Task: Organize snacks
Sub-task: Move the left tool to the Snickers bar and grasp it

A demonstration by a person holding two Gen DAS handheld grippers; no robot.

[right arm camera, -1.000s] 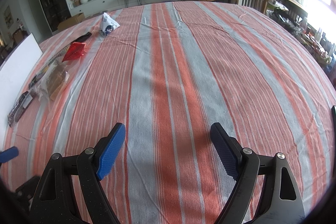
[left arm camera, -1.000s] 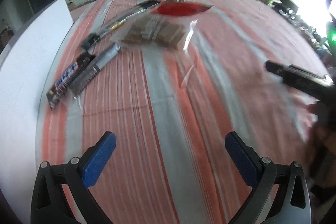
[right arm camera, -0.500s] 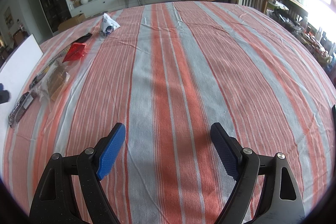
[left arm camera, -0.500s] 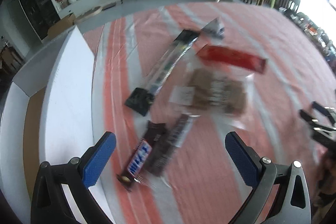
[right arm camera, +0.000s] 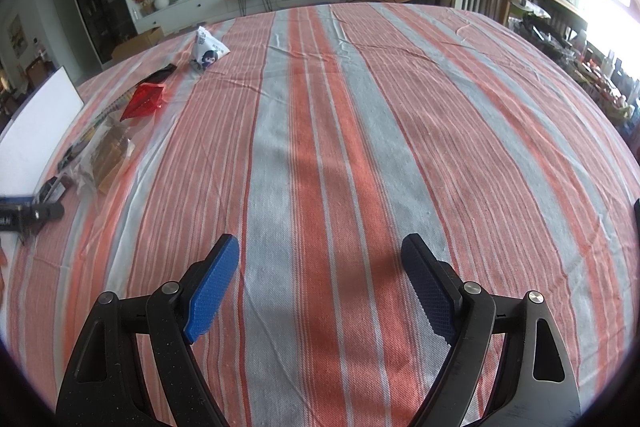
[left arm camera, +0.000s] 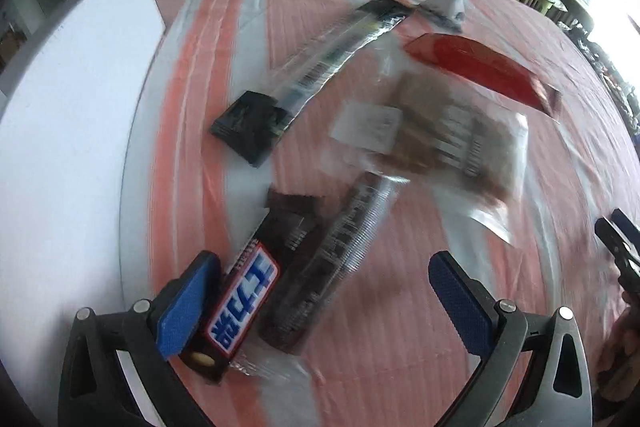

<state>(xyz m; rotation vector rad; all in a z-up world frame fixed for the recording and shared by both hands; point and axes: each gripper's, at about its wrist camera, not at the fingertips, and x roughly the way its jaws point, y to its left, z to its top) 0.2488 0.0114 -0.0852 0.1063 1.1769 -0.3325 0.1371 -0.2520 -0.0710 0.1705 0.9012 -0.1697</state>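
The left hand-held gripper [left arm camera: 324,287], fingers apart, hangs over the chocolate bar [left arm camera: 244,299] on the tabletop [left arm camera: 400,347]; the bar's long axis runs forward-right, touching its left finger. The right hand-held gripper [right arm camera: 320,283], also spread, is well apart.

**Snacks clustered at the desk's left side**

On the desk [right arm camera: 360,147], a board [left arm camera: 72,107] stands along the left edge. Just right of it, a chocolate bar [left arm camera: 248,303] lies beside a second bar [left arm camera: 340,263], touching. Behind them sits a clear packet [left arm camera: 440,139], with a long sleeve [left arm camera: 320,67] to its left, a flat wrapper [left arm camera: 476,65] behind, and a pyramid pouch [left arm camera: 448,7] farthest back.
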